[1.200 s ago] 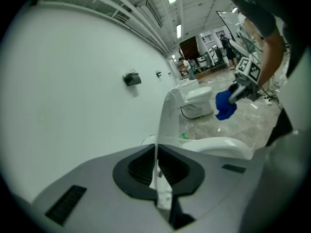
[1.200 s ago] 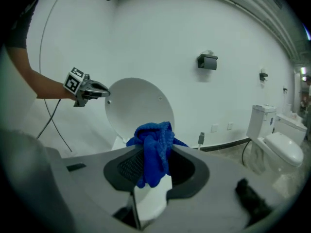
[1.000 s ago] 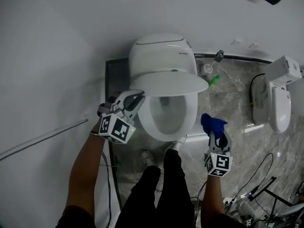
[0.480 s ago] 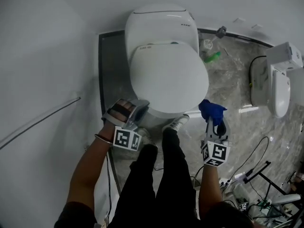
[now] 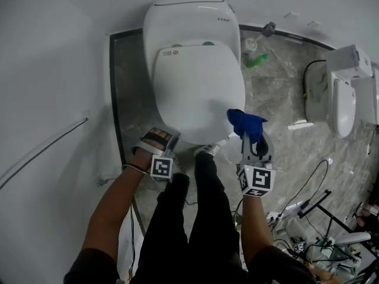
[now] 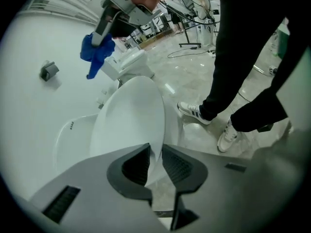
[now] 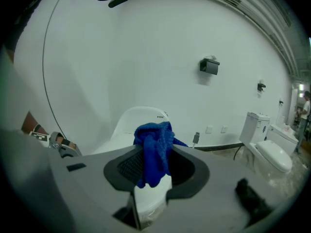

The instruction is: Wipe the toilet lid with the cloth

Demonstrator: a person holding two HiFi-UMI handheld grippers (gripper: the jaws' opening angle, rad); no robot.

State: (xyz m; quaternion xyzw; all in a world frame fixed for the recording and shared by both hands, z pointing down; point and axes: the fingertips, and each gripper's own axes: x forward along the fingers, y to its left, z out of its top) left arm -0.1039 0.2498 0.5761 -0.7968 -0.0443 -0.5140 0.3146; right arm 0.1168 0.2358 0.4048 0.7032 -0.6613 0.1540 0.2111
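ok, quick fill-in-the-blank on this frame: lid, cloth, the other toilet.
1. The toilet lid is ___, so the bowl is covered.
2. The right tool is shut on a ___ cloth.
3. In the head view, a second toilet stands near the picture's ___ edge.
Missing words: closed; blue; right.

Blue cloth (image 5: pixel 246 123); white toilet lid (image 5: pixel 198 93); grey marbled floor (image 5: pixel 279 106); black trousers (image 5: pixel 177 229).
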